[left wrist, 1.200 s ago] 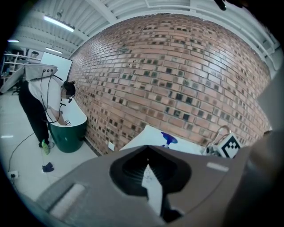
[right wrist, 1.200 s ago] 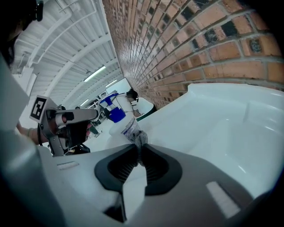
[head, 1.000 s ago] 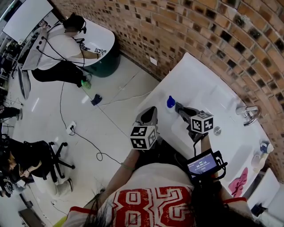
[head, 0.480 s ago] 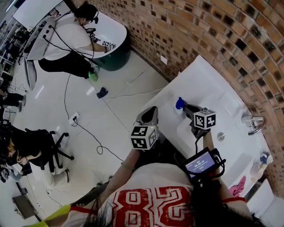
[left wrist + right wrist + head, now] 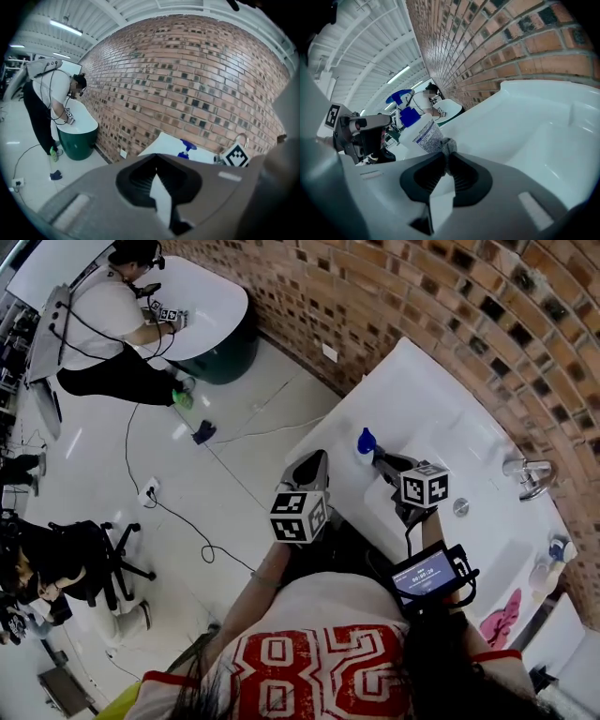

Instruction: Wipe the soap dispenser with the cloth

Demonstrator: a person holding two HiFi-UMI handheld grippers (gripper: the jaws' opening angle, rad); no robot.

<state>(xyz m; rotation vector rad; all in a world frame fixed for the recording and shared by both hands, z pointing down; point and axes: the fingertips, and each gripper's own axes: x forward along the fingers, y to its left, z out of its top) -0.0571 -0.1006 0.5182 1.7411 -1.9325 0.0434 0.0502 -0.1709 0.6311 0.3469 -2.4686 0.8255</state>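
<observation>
The soap dispenser [image 5: 364, 446], a white bottle with a blue pump, stands at the near left corner of the white sink counter [image 5: 441, 418]. My right gripper [image 5: 382, 465] is just right of it, shut on a small grey cloth [image 5: 449, 145]. In the right gripper view the cloth presses against the labelled side of the soap dispenser [image 5: 421, 133]. My left gripper [image 5: 315, 471] hangs shut and empty beyond the counter's left edge. From the left gripper view the blue pump [image 5: 187, 147] shows beyond my left gripper [image 5: 157, 161].
A chrome faucet [image 5: 525, 474] and a drain [image 5: 459, 506] sit further right on the counter. Small bottles [image 5: 553, 559] and a pink cloth [image 5: 502, 620] lie at its far right. A brick wall [image 5: 422, 296] backs it. Another person [image 5: 112, 315] works at a distant tub.
My right gripper stays at the dispenser with the cloth held in it, and my left gripper keeps its place beside the counter. Only the head view has swung slightly.
</observation>
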